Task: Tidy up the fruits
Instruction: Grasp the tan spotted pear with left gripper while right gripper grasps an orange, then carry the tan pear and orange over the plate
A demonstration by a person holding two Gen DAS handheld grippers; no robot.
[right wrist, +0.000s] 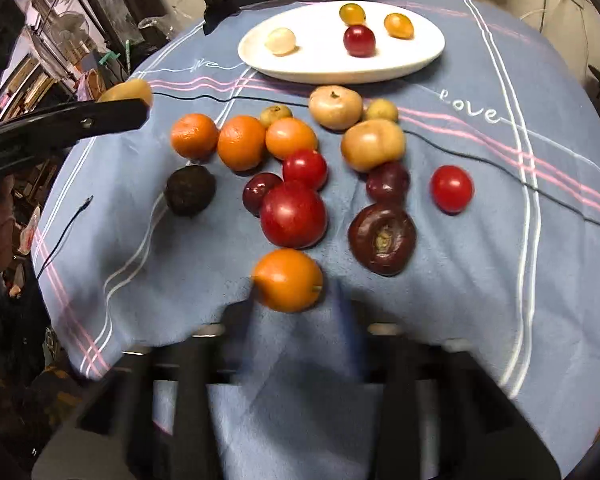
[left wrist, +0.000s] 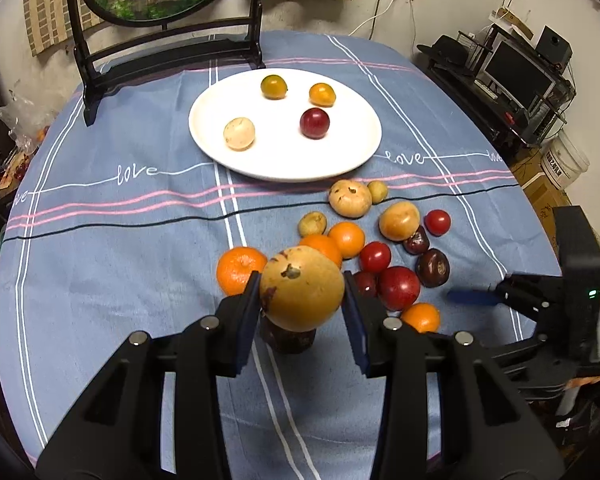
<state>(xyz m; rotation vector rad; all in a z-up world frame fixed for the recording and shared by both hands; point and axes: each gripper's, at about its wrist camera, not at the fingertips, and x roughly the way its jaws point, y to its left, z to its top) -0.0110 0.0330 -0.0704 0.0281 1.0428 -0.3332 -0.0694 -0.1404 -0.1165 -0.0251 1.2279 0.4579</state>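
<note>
A white plate holds four small fruits, well apart; the blue cloth reads "love". The left tool pinches a tan fruit above the loose pile on the surface. The right tool stands spread, blurred, an orange fruit between its fingers.

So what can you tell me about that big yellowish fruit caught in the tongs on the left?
The yellowish fruit is round and tan-gold, with smooth, slightly matte skin, a dark dried stem scar on top and brownish blemishes on its left side. It sits clamped between the two dark pads of the left tongs, one pressing each side. It looks lifted off the blue tablecloth, above a dark fruit partly hidden beneath it. It is the largest fruit in view, hanging in front of the loose fruits, with the white plate farther back.
</note>
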